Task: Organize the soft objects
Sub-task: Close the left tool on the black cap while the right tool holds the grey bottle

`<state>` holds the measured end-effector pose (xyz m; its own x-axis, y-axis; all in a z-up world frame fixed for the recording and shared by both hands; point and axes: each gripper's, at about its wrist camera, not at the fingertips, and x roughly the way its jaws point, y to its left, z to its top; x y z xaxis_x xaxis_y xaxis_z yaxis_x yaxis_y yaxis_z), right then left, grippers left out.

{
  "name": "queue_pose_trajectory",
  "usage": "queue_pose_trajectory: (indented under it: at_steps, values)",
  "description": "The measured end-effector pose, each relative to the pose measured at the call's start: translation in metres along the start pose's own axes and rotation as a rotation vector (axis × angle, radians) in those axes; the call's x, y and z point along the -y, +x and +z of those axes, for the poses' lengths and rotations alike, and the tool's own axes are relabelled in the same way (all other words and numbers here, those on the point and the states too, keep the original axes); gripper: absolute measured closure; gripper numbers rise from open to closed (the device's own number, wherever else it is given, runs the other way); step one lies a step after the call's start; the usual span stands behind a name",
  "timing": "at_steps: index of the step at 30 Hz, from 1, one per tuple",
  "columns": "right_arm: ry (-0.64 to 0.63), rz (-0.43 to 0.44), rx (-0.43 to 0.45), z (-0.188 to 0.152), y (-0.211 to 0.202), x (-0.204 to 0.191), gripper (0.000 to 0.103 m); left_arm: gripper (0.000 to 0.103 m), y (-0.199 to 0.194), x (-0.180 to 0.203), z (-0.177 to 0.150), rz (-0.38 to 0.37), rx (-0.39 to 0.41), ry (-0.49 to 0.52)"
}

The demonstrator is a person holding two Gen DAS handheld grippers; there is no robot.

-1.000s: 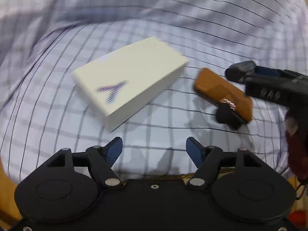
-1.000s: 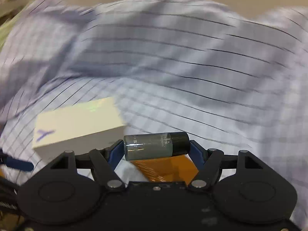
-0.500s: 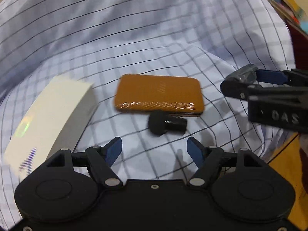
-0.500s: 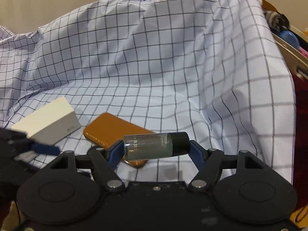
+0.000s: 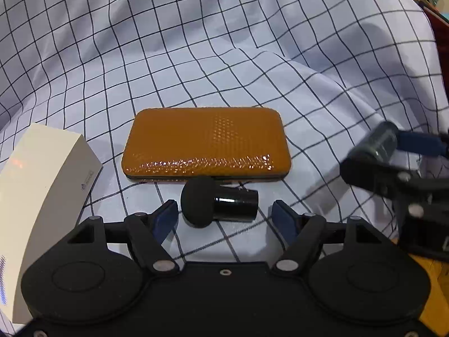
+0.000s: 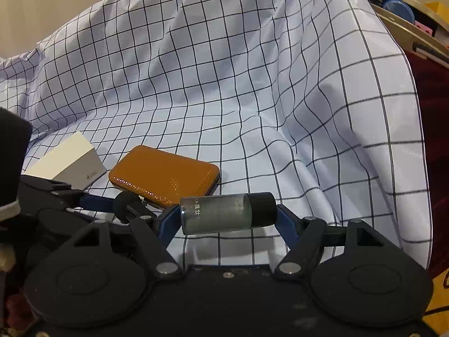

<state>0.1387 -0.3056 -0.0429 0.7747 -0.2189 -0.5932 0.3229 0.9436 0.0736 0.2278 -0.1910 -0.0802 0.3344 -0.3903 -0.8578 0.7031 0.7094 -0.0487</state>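
Left wrist view: checked cloth (image 5: 224,56), pale blue-white with dark grid lines, rumpled and spread under everything. Orange textured case (image 5: 206,143), flat, rounded corners, lying centre on the cloth. Just in front of it, touching or nearly touching its near edge, small black cylinder with a foam-like round head (image 5: 219,204), on its side. Left gripper (image 5: 224,213) spread, blue pads flanking the black piece on either side with clear gaps, nothing pinched. White box (image 5: 45,196) at left, near the case but apart from it. At right, right gripper (image 5: 393,163) side-on and blurred, bottle end visible at its tip. Right wrist view: right gripper (image 6: 228,216) pinching a small glass bottle with black cap (image 6: 227,213) crosswise, pads pressed on base and cap, held above the cloth (image 6: 252,84). Orange case (image 6: 165,175) lower left, white box (image 6: 70,160) beside it further left. Left gripper (image 6: 112,205) low at left, dark sleeve (image 6: 11,163) at the frame edge. Shelf with coloured clutter (image 6: 404,8) top right, contents too small to name.
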Motion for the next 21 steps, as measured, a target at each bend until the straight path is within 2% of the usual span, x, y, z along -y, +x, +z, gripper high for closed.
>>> queue_pose_trajectory:
  at_steps: [2,7,12,21]
  values:
    - [0.001,0.001,-0.006,-0.001,0.000,-0.001,0.032,0.034,0.001,-0.001,0.002,0.005,0.003,-0.009]
    - [-0.004,0.000,-0.015,-0.005,-0.002,-0.005,0.032,0.049,0.002,-0.008,0.002,-0.015,0.012,-0.042]
    - [-0.001,-0.006,-0.018,-0.006,-0.006,-0.009,0.032,0.050,-0.005,-0.012,-0.002,-0.025,0.032,-0.078]
    - [-0.047,0.015,0.011,-0.002,-0.024,-0.033,0.032,0.050,-0.052,-0.027,-0.014,0.070,0.072,-0.198]
